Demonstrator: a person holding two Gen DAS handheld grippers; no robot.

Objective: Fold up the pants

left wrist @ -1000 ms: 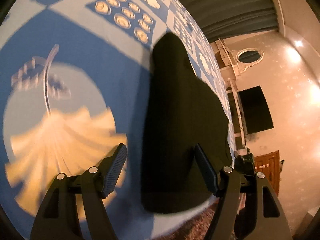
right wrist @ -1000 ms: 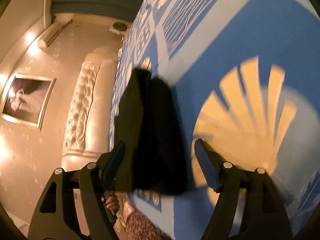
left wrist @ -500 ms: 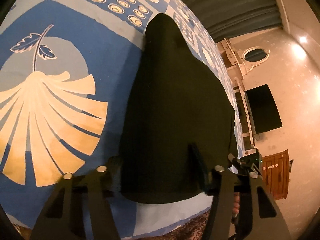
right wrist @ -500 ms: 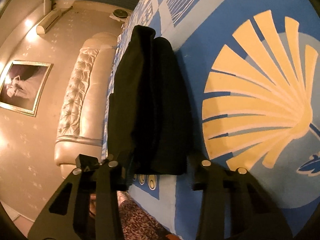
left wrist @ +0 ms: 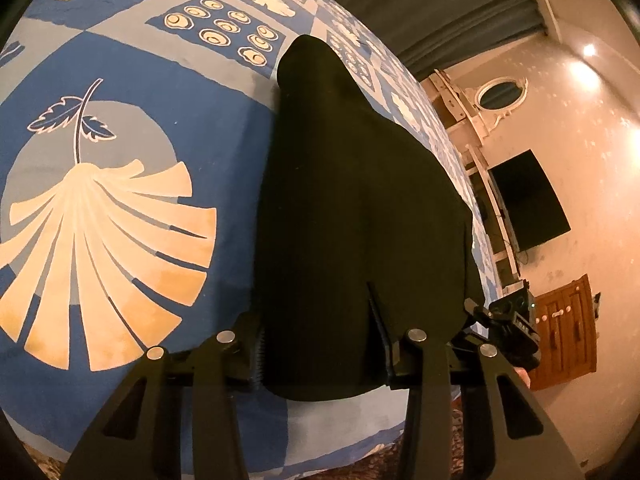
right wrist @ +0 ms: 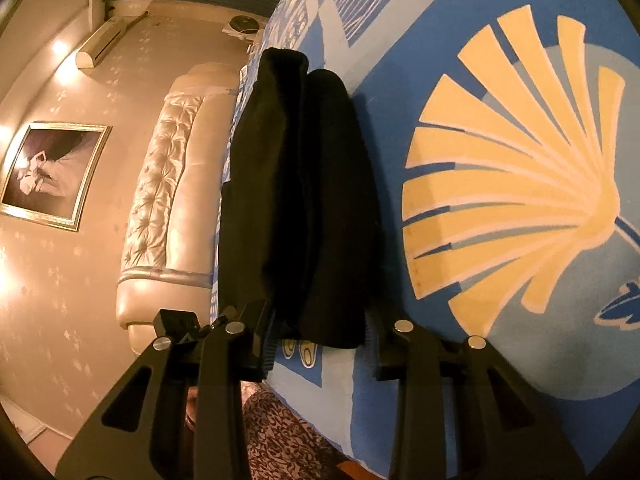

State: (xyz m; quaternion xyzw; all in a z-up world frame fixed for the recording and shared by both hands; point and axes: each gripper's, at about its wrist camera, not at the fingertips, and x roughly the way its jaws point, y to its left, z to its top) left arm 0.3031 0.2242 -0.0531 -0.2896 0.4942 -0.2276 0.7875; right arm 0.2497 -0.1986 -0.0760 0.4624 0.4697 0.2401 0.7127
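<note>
Room: warm-lit bedroom, tufted headboard at one side, dark wall screen at the other.
Bed: blue bedspread with big cream fan-leaf prints; it carries the garment near its front edge.
Pants: black pants lie as a long narrow bundle, apparently already doubled (right wrist view shows two stacked lobes).
Long axis: runs straight away from both tools, near hem at the fingertips, far end toward the middle of the bed.
Left tool: left tool spread wide, straddling the near end of the cloth; fingers flank it, no pinch visible.
Right tool: right tool likewise spread wide over the same near end, from the opposite side, nothing held.
Nearer hand: neither; both sit at the near hem.
Judgement: next fold likely carries the near end forward along that axis, so both tools must close on the hem first.
</note>
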